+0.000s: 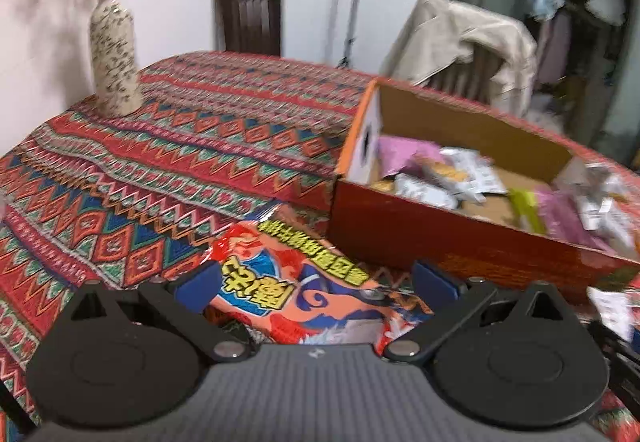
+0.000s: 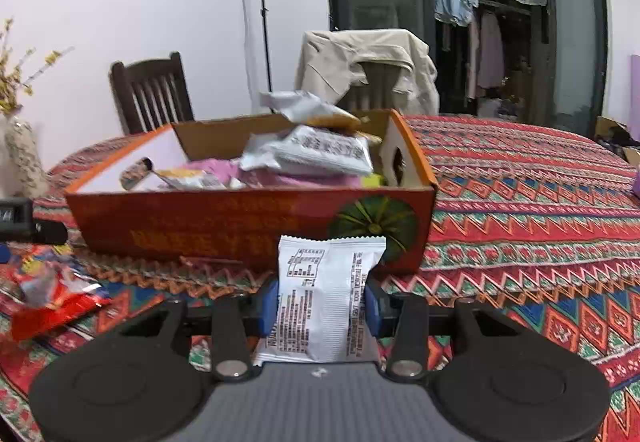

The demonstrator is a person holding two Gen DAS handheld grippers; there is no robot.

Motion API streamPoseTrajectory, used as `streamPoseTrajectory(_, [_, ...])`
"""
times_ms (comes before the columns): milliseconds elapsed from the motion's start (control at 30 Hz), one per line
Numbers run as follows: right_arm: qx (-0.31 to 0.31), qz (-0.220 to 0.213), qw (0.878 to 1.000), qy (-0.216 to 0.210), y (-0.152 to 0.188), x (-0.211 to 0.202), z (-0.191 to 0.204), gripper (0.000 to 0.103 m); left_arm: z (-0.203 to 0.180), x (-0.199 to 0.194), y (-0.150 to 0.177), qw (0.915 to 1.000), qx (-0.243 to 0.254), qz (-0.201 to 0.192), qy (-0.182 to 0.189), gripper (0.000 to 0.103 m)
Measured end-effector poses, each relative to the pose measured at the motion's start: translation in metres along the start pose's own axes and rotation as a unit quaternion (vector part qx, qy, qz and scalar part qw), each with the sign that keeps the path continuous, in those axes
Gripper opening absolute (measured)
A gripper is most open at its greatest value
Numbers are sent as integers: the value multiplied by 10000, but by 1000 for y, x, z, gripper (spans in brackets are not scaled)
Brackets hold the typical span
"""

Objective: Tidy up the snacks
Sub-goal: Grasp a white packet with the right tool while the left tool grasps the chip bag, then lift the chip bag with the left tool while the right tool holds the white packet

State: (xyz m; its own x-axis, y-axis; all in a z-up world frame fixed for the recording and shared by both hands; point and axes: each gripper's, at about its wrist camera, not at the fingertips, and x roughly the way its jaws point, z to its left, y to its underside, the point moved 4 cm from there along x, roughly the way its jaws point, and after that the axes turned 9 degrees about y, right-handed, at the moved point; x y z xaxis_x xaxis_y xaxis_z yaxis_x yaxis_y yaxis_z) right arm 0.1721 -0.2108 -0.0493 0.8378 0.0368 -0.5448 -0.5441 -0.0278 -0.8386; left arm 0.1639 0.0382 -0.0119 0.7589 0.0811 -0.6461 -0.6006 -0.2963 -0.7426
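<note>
Right hand-held gripper (image 2: 320, 306) clamped on white snack packet (image 2: 324, 294), just before box (image 2: 248, 226).

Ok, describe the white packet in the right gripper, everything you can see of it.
The white packet is a small sealed pouch of what looks like crinkly plastic film, with a serrated top edge. Its visible face carries dark printed text and a table, too small to read. It stands upright, clamped at both sides between the blue pads of the right gripper, which is shut on it. It sits just in front of the box, whose front wall shows behind it; contact with the box cannot be told.
</note>
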Motion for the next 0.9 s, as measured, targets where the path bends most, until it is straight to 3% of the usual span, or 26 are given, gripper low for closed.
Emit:
streamPoseTrajectory(233, [48,-209,9997,-72,1,-8,-2,42,4,33,-1,9966,-81,617,-541,103])
streamPoseTrajectory(300, [64,-226,9997,-80,1,-10,-2,42,6,33,2,9967,61,579,-572,103])
streamPoseTrajectory(500, [93,-239,9996,-96,1,-11,-2,43,15,21,11,9968,486,589,-239,103])
streamPoseTrajectory(700, [104,-211,9997,-59,2,-10,-2,43,20,9,27,9889,1342,632,79,103])
streamPoseTrajectory(900, [103,-225,9997,-66,2,-10,-2,43,36,0,32,9911,1213,541,58,103])
